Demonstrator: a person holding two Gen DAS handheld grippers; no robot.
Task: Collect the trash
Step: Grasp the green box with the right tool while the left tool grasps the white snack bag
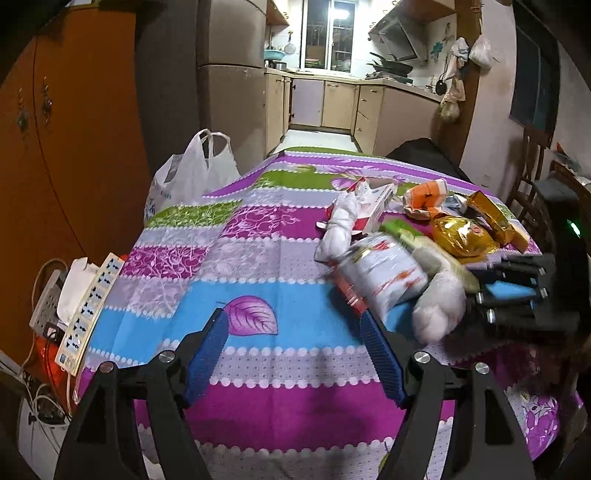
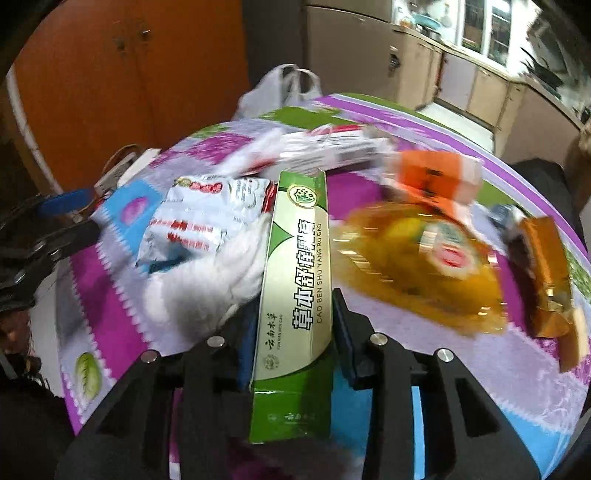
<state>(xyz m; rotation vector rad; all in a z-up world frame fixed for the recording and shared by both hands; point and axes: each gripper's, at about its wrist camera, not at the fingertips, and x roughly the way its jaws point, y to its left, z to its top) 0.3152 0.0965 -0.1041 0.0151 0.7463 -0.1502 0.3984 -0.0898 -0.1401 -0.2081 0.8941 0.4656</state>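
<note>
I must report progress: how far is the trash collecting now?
Done: nothing visibly bagged; the white bag stands beside the table. In hand: the right gripper is shut on the green box. Left: wrappers, the gold pack; the left gripper is open.

Orange wardrobe [image 1: 74, 147] at left. Kitchen beyond w/ beige cabinets [image 1: 340, 107], lit window [image 1: 328, 33], range hood [image 1: 399, 37], tall fridge [image 1: 232, 74]. Pale tiled floor [image 1: 317, 142]. Wooden chair [image 1: 532, 166] at right.
</note>
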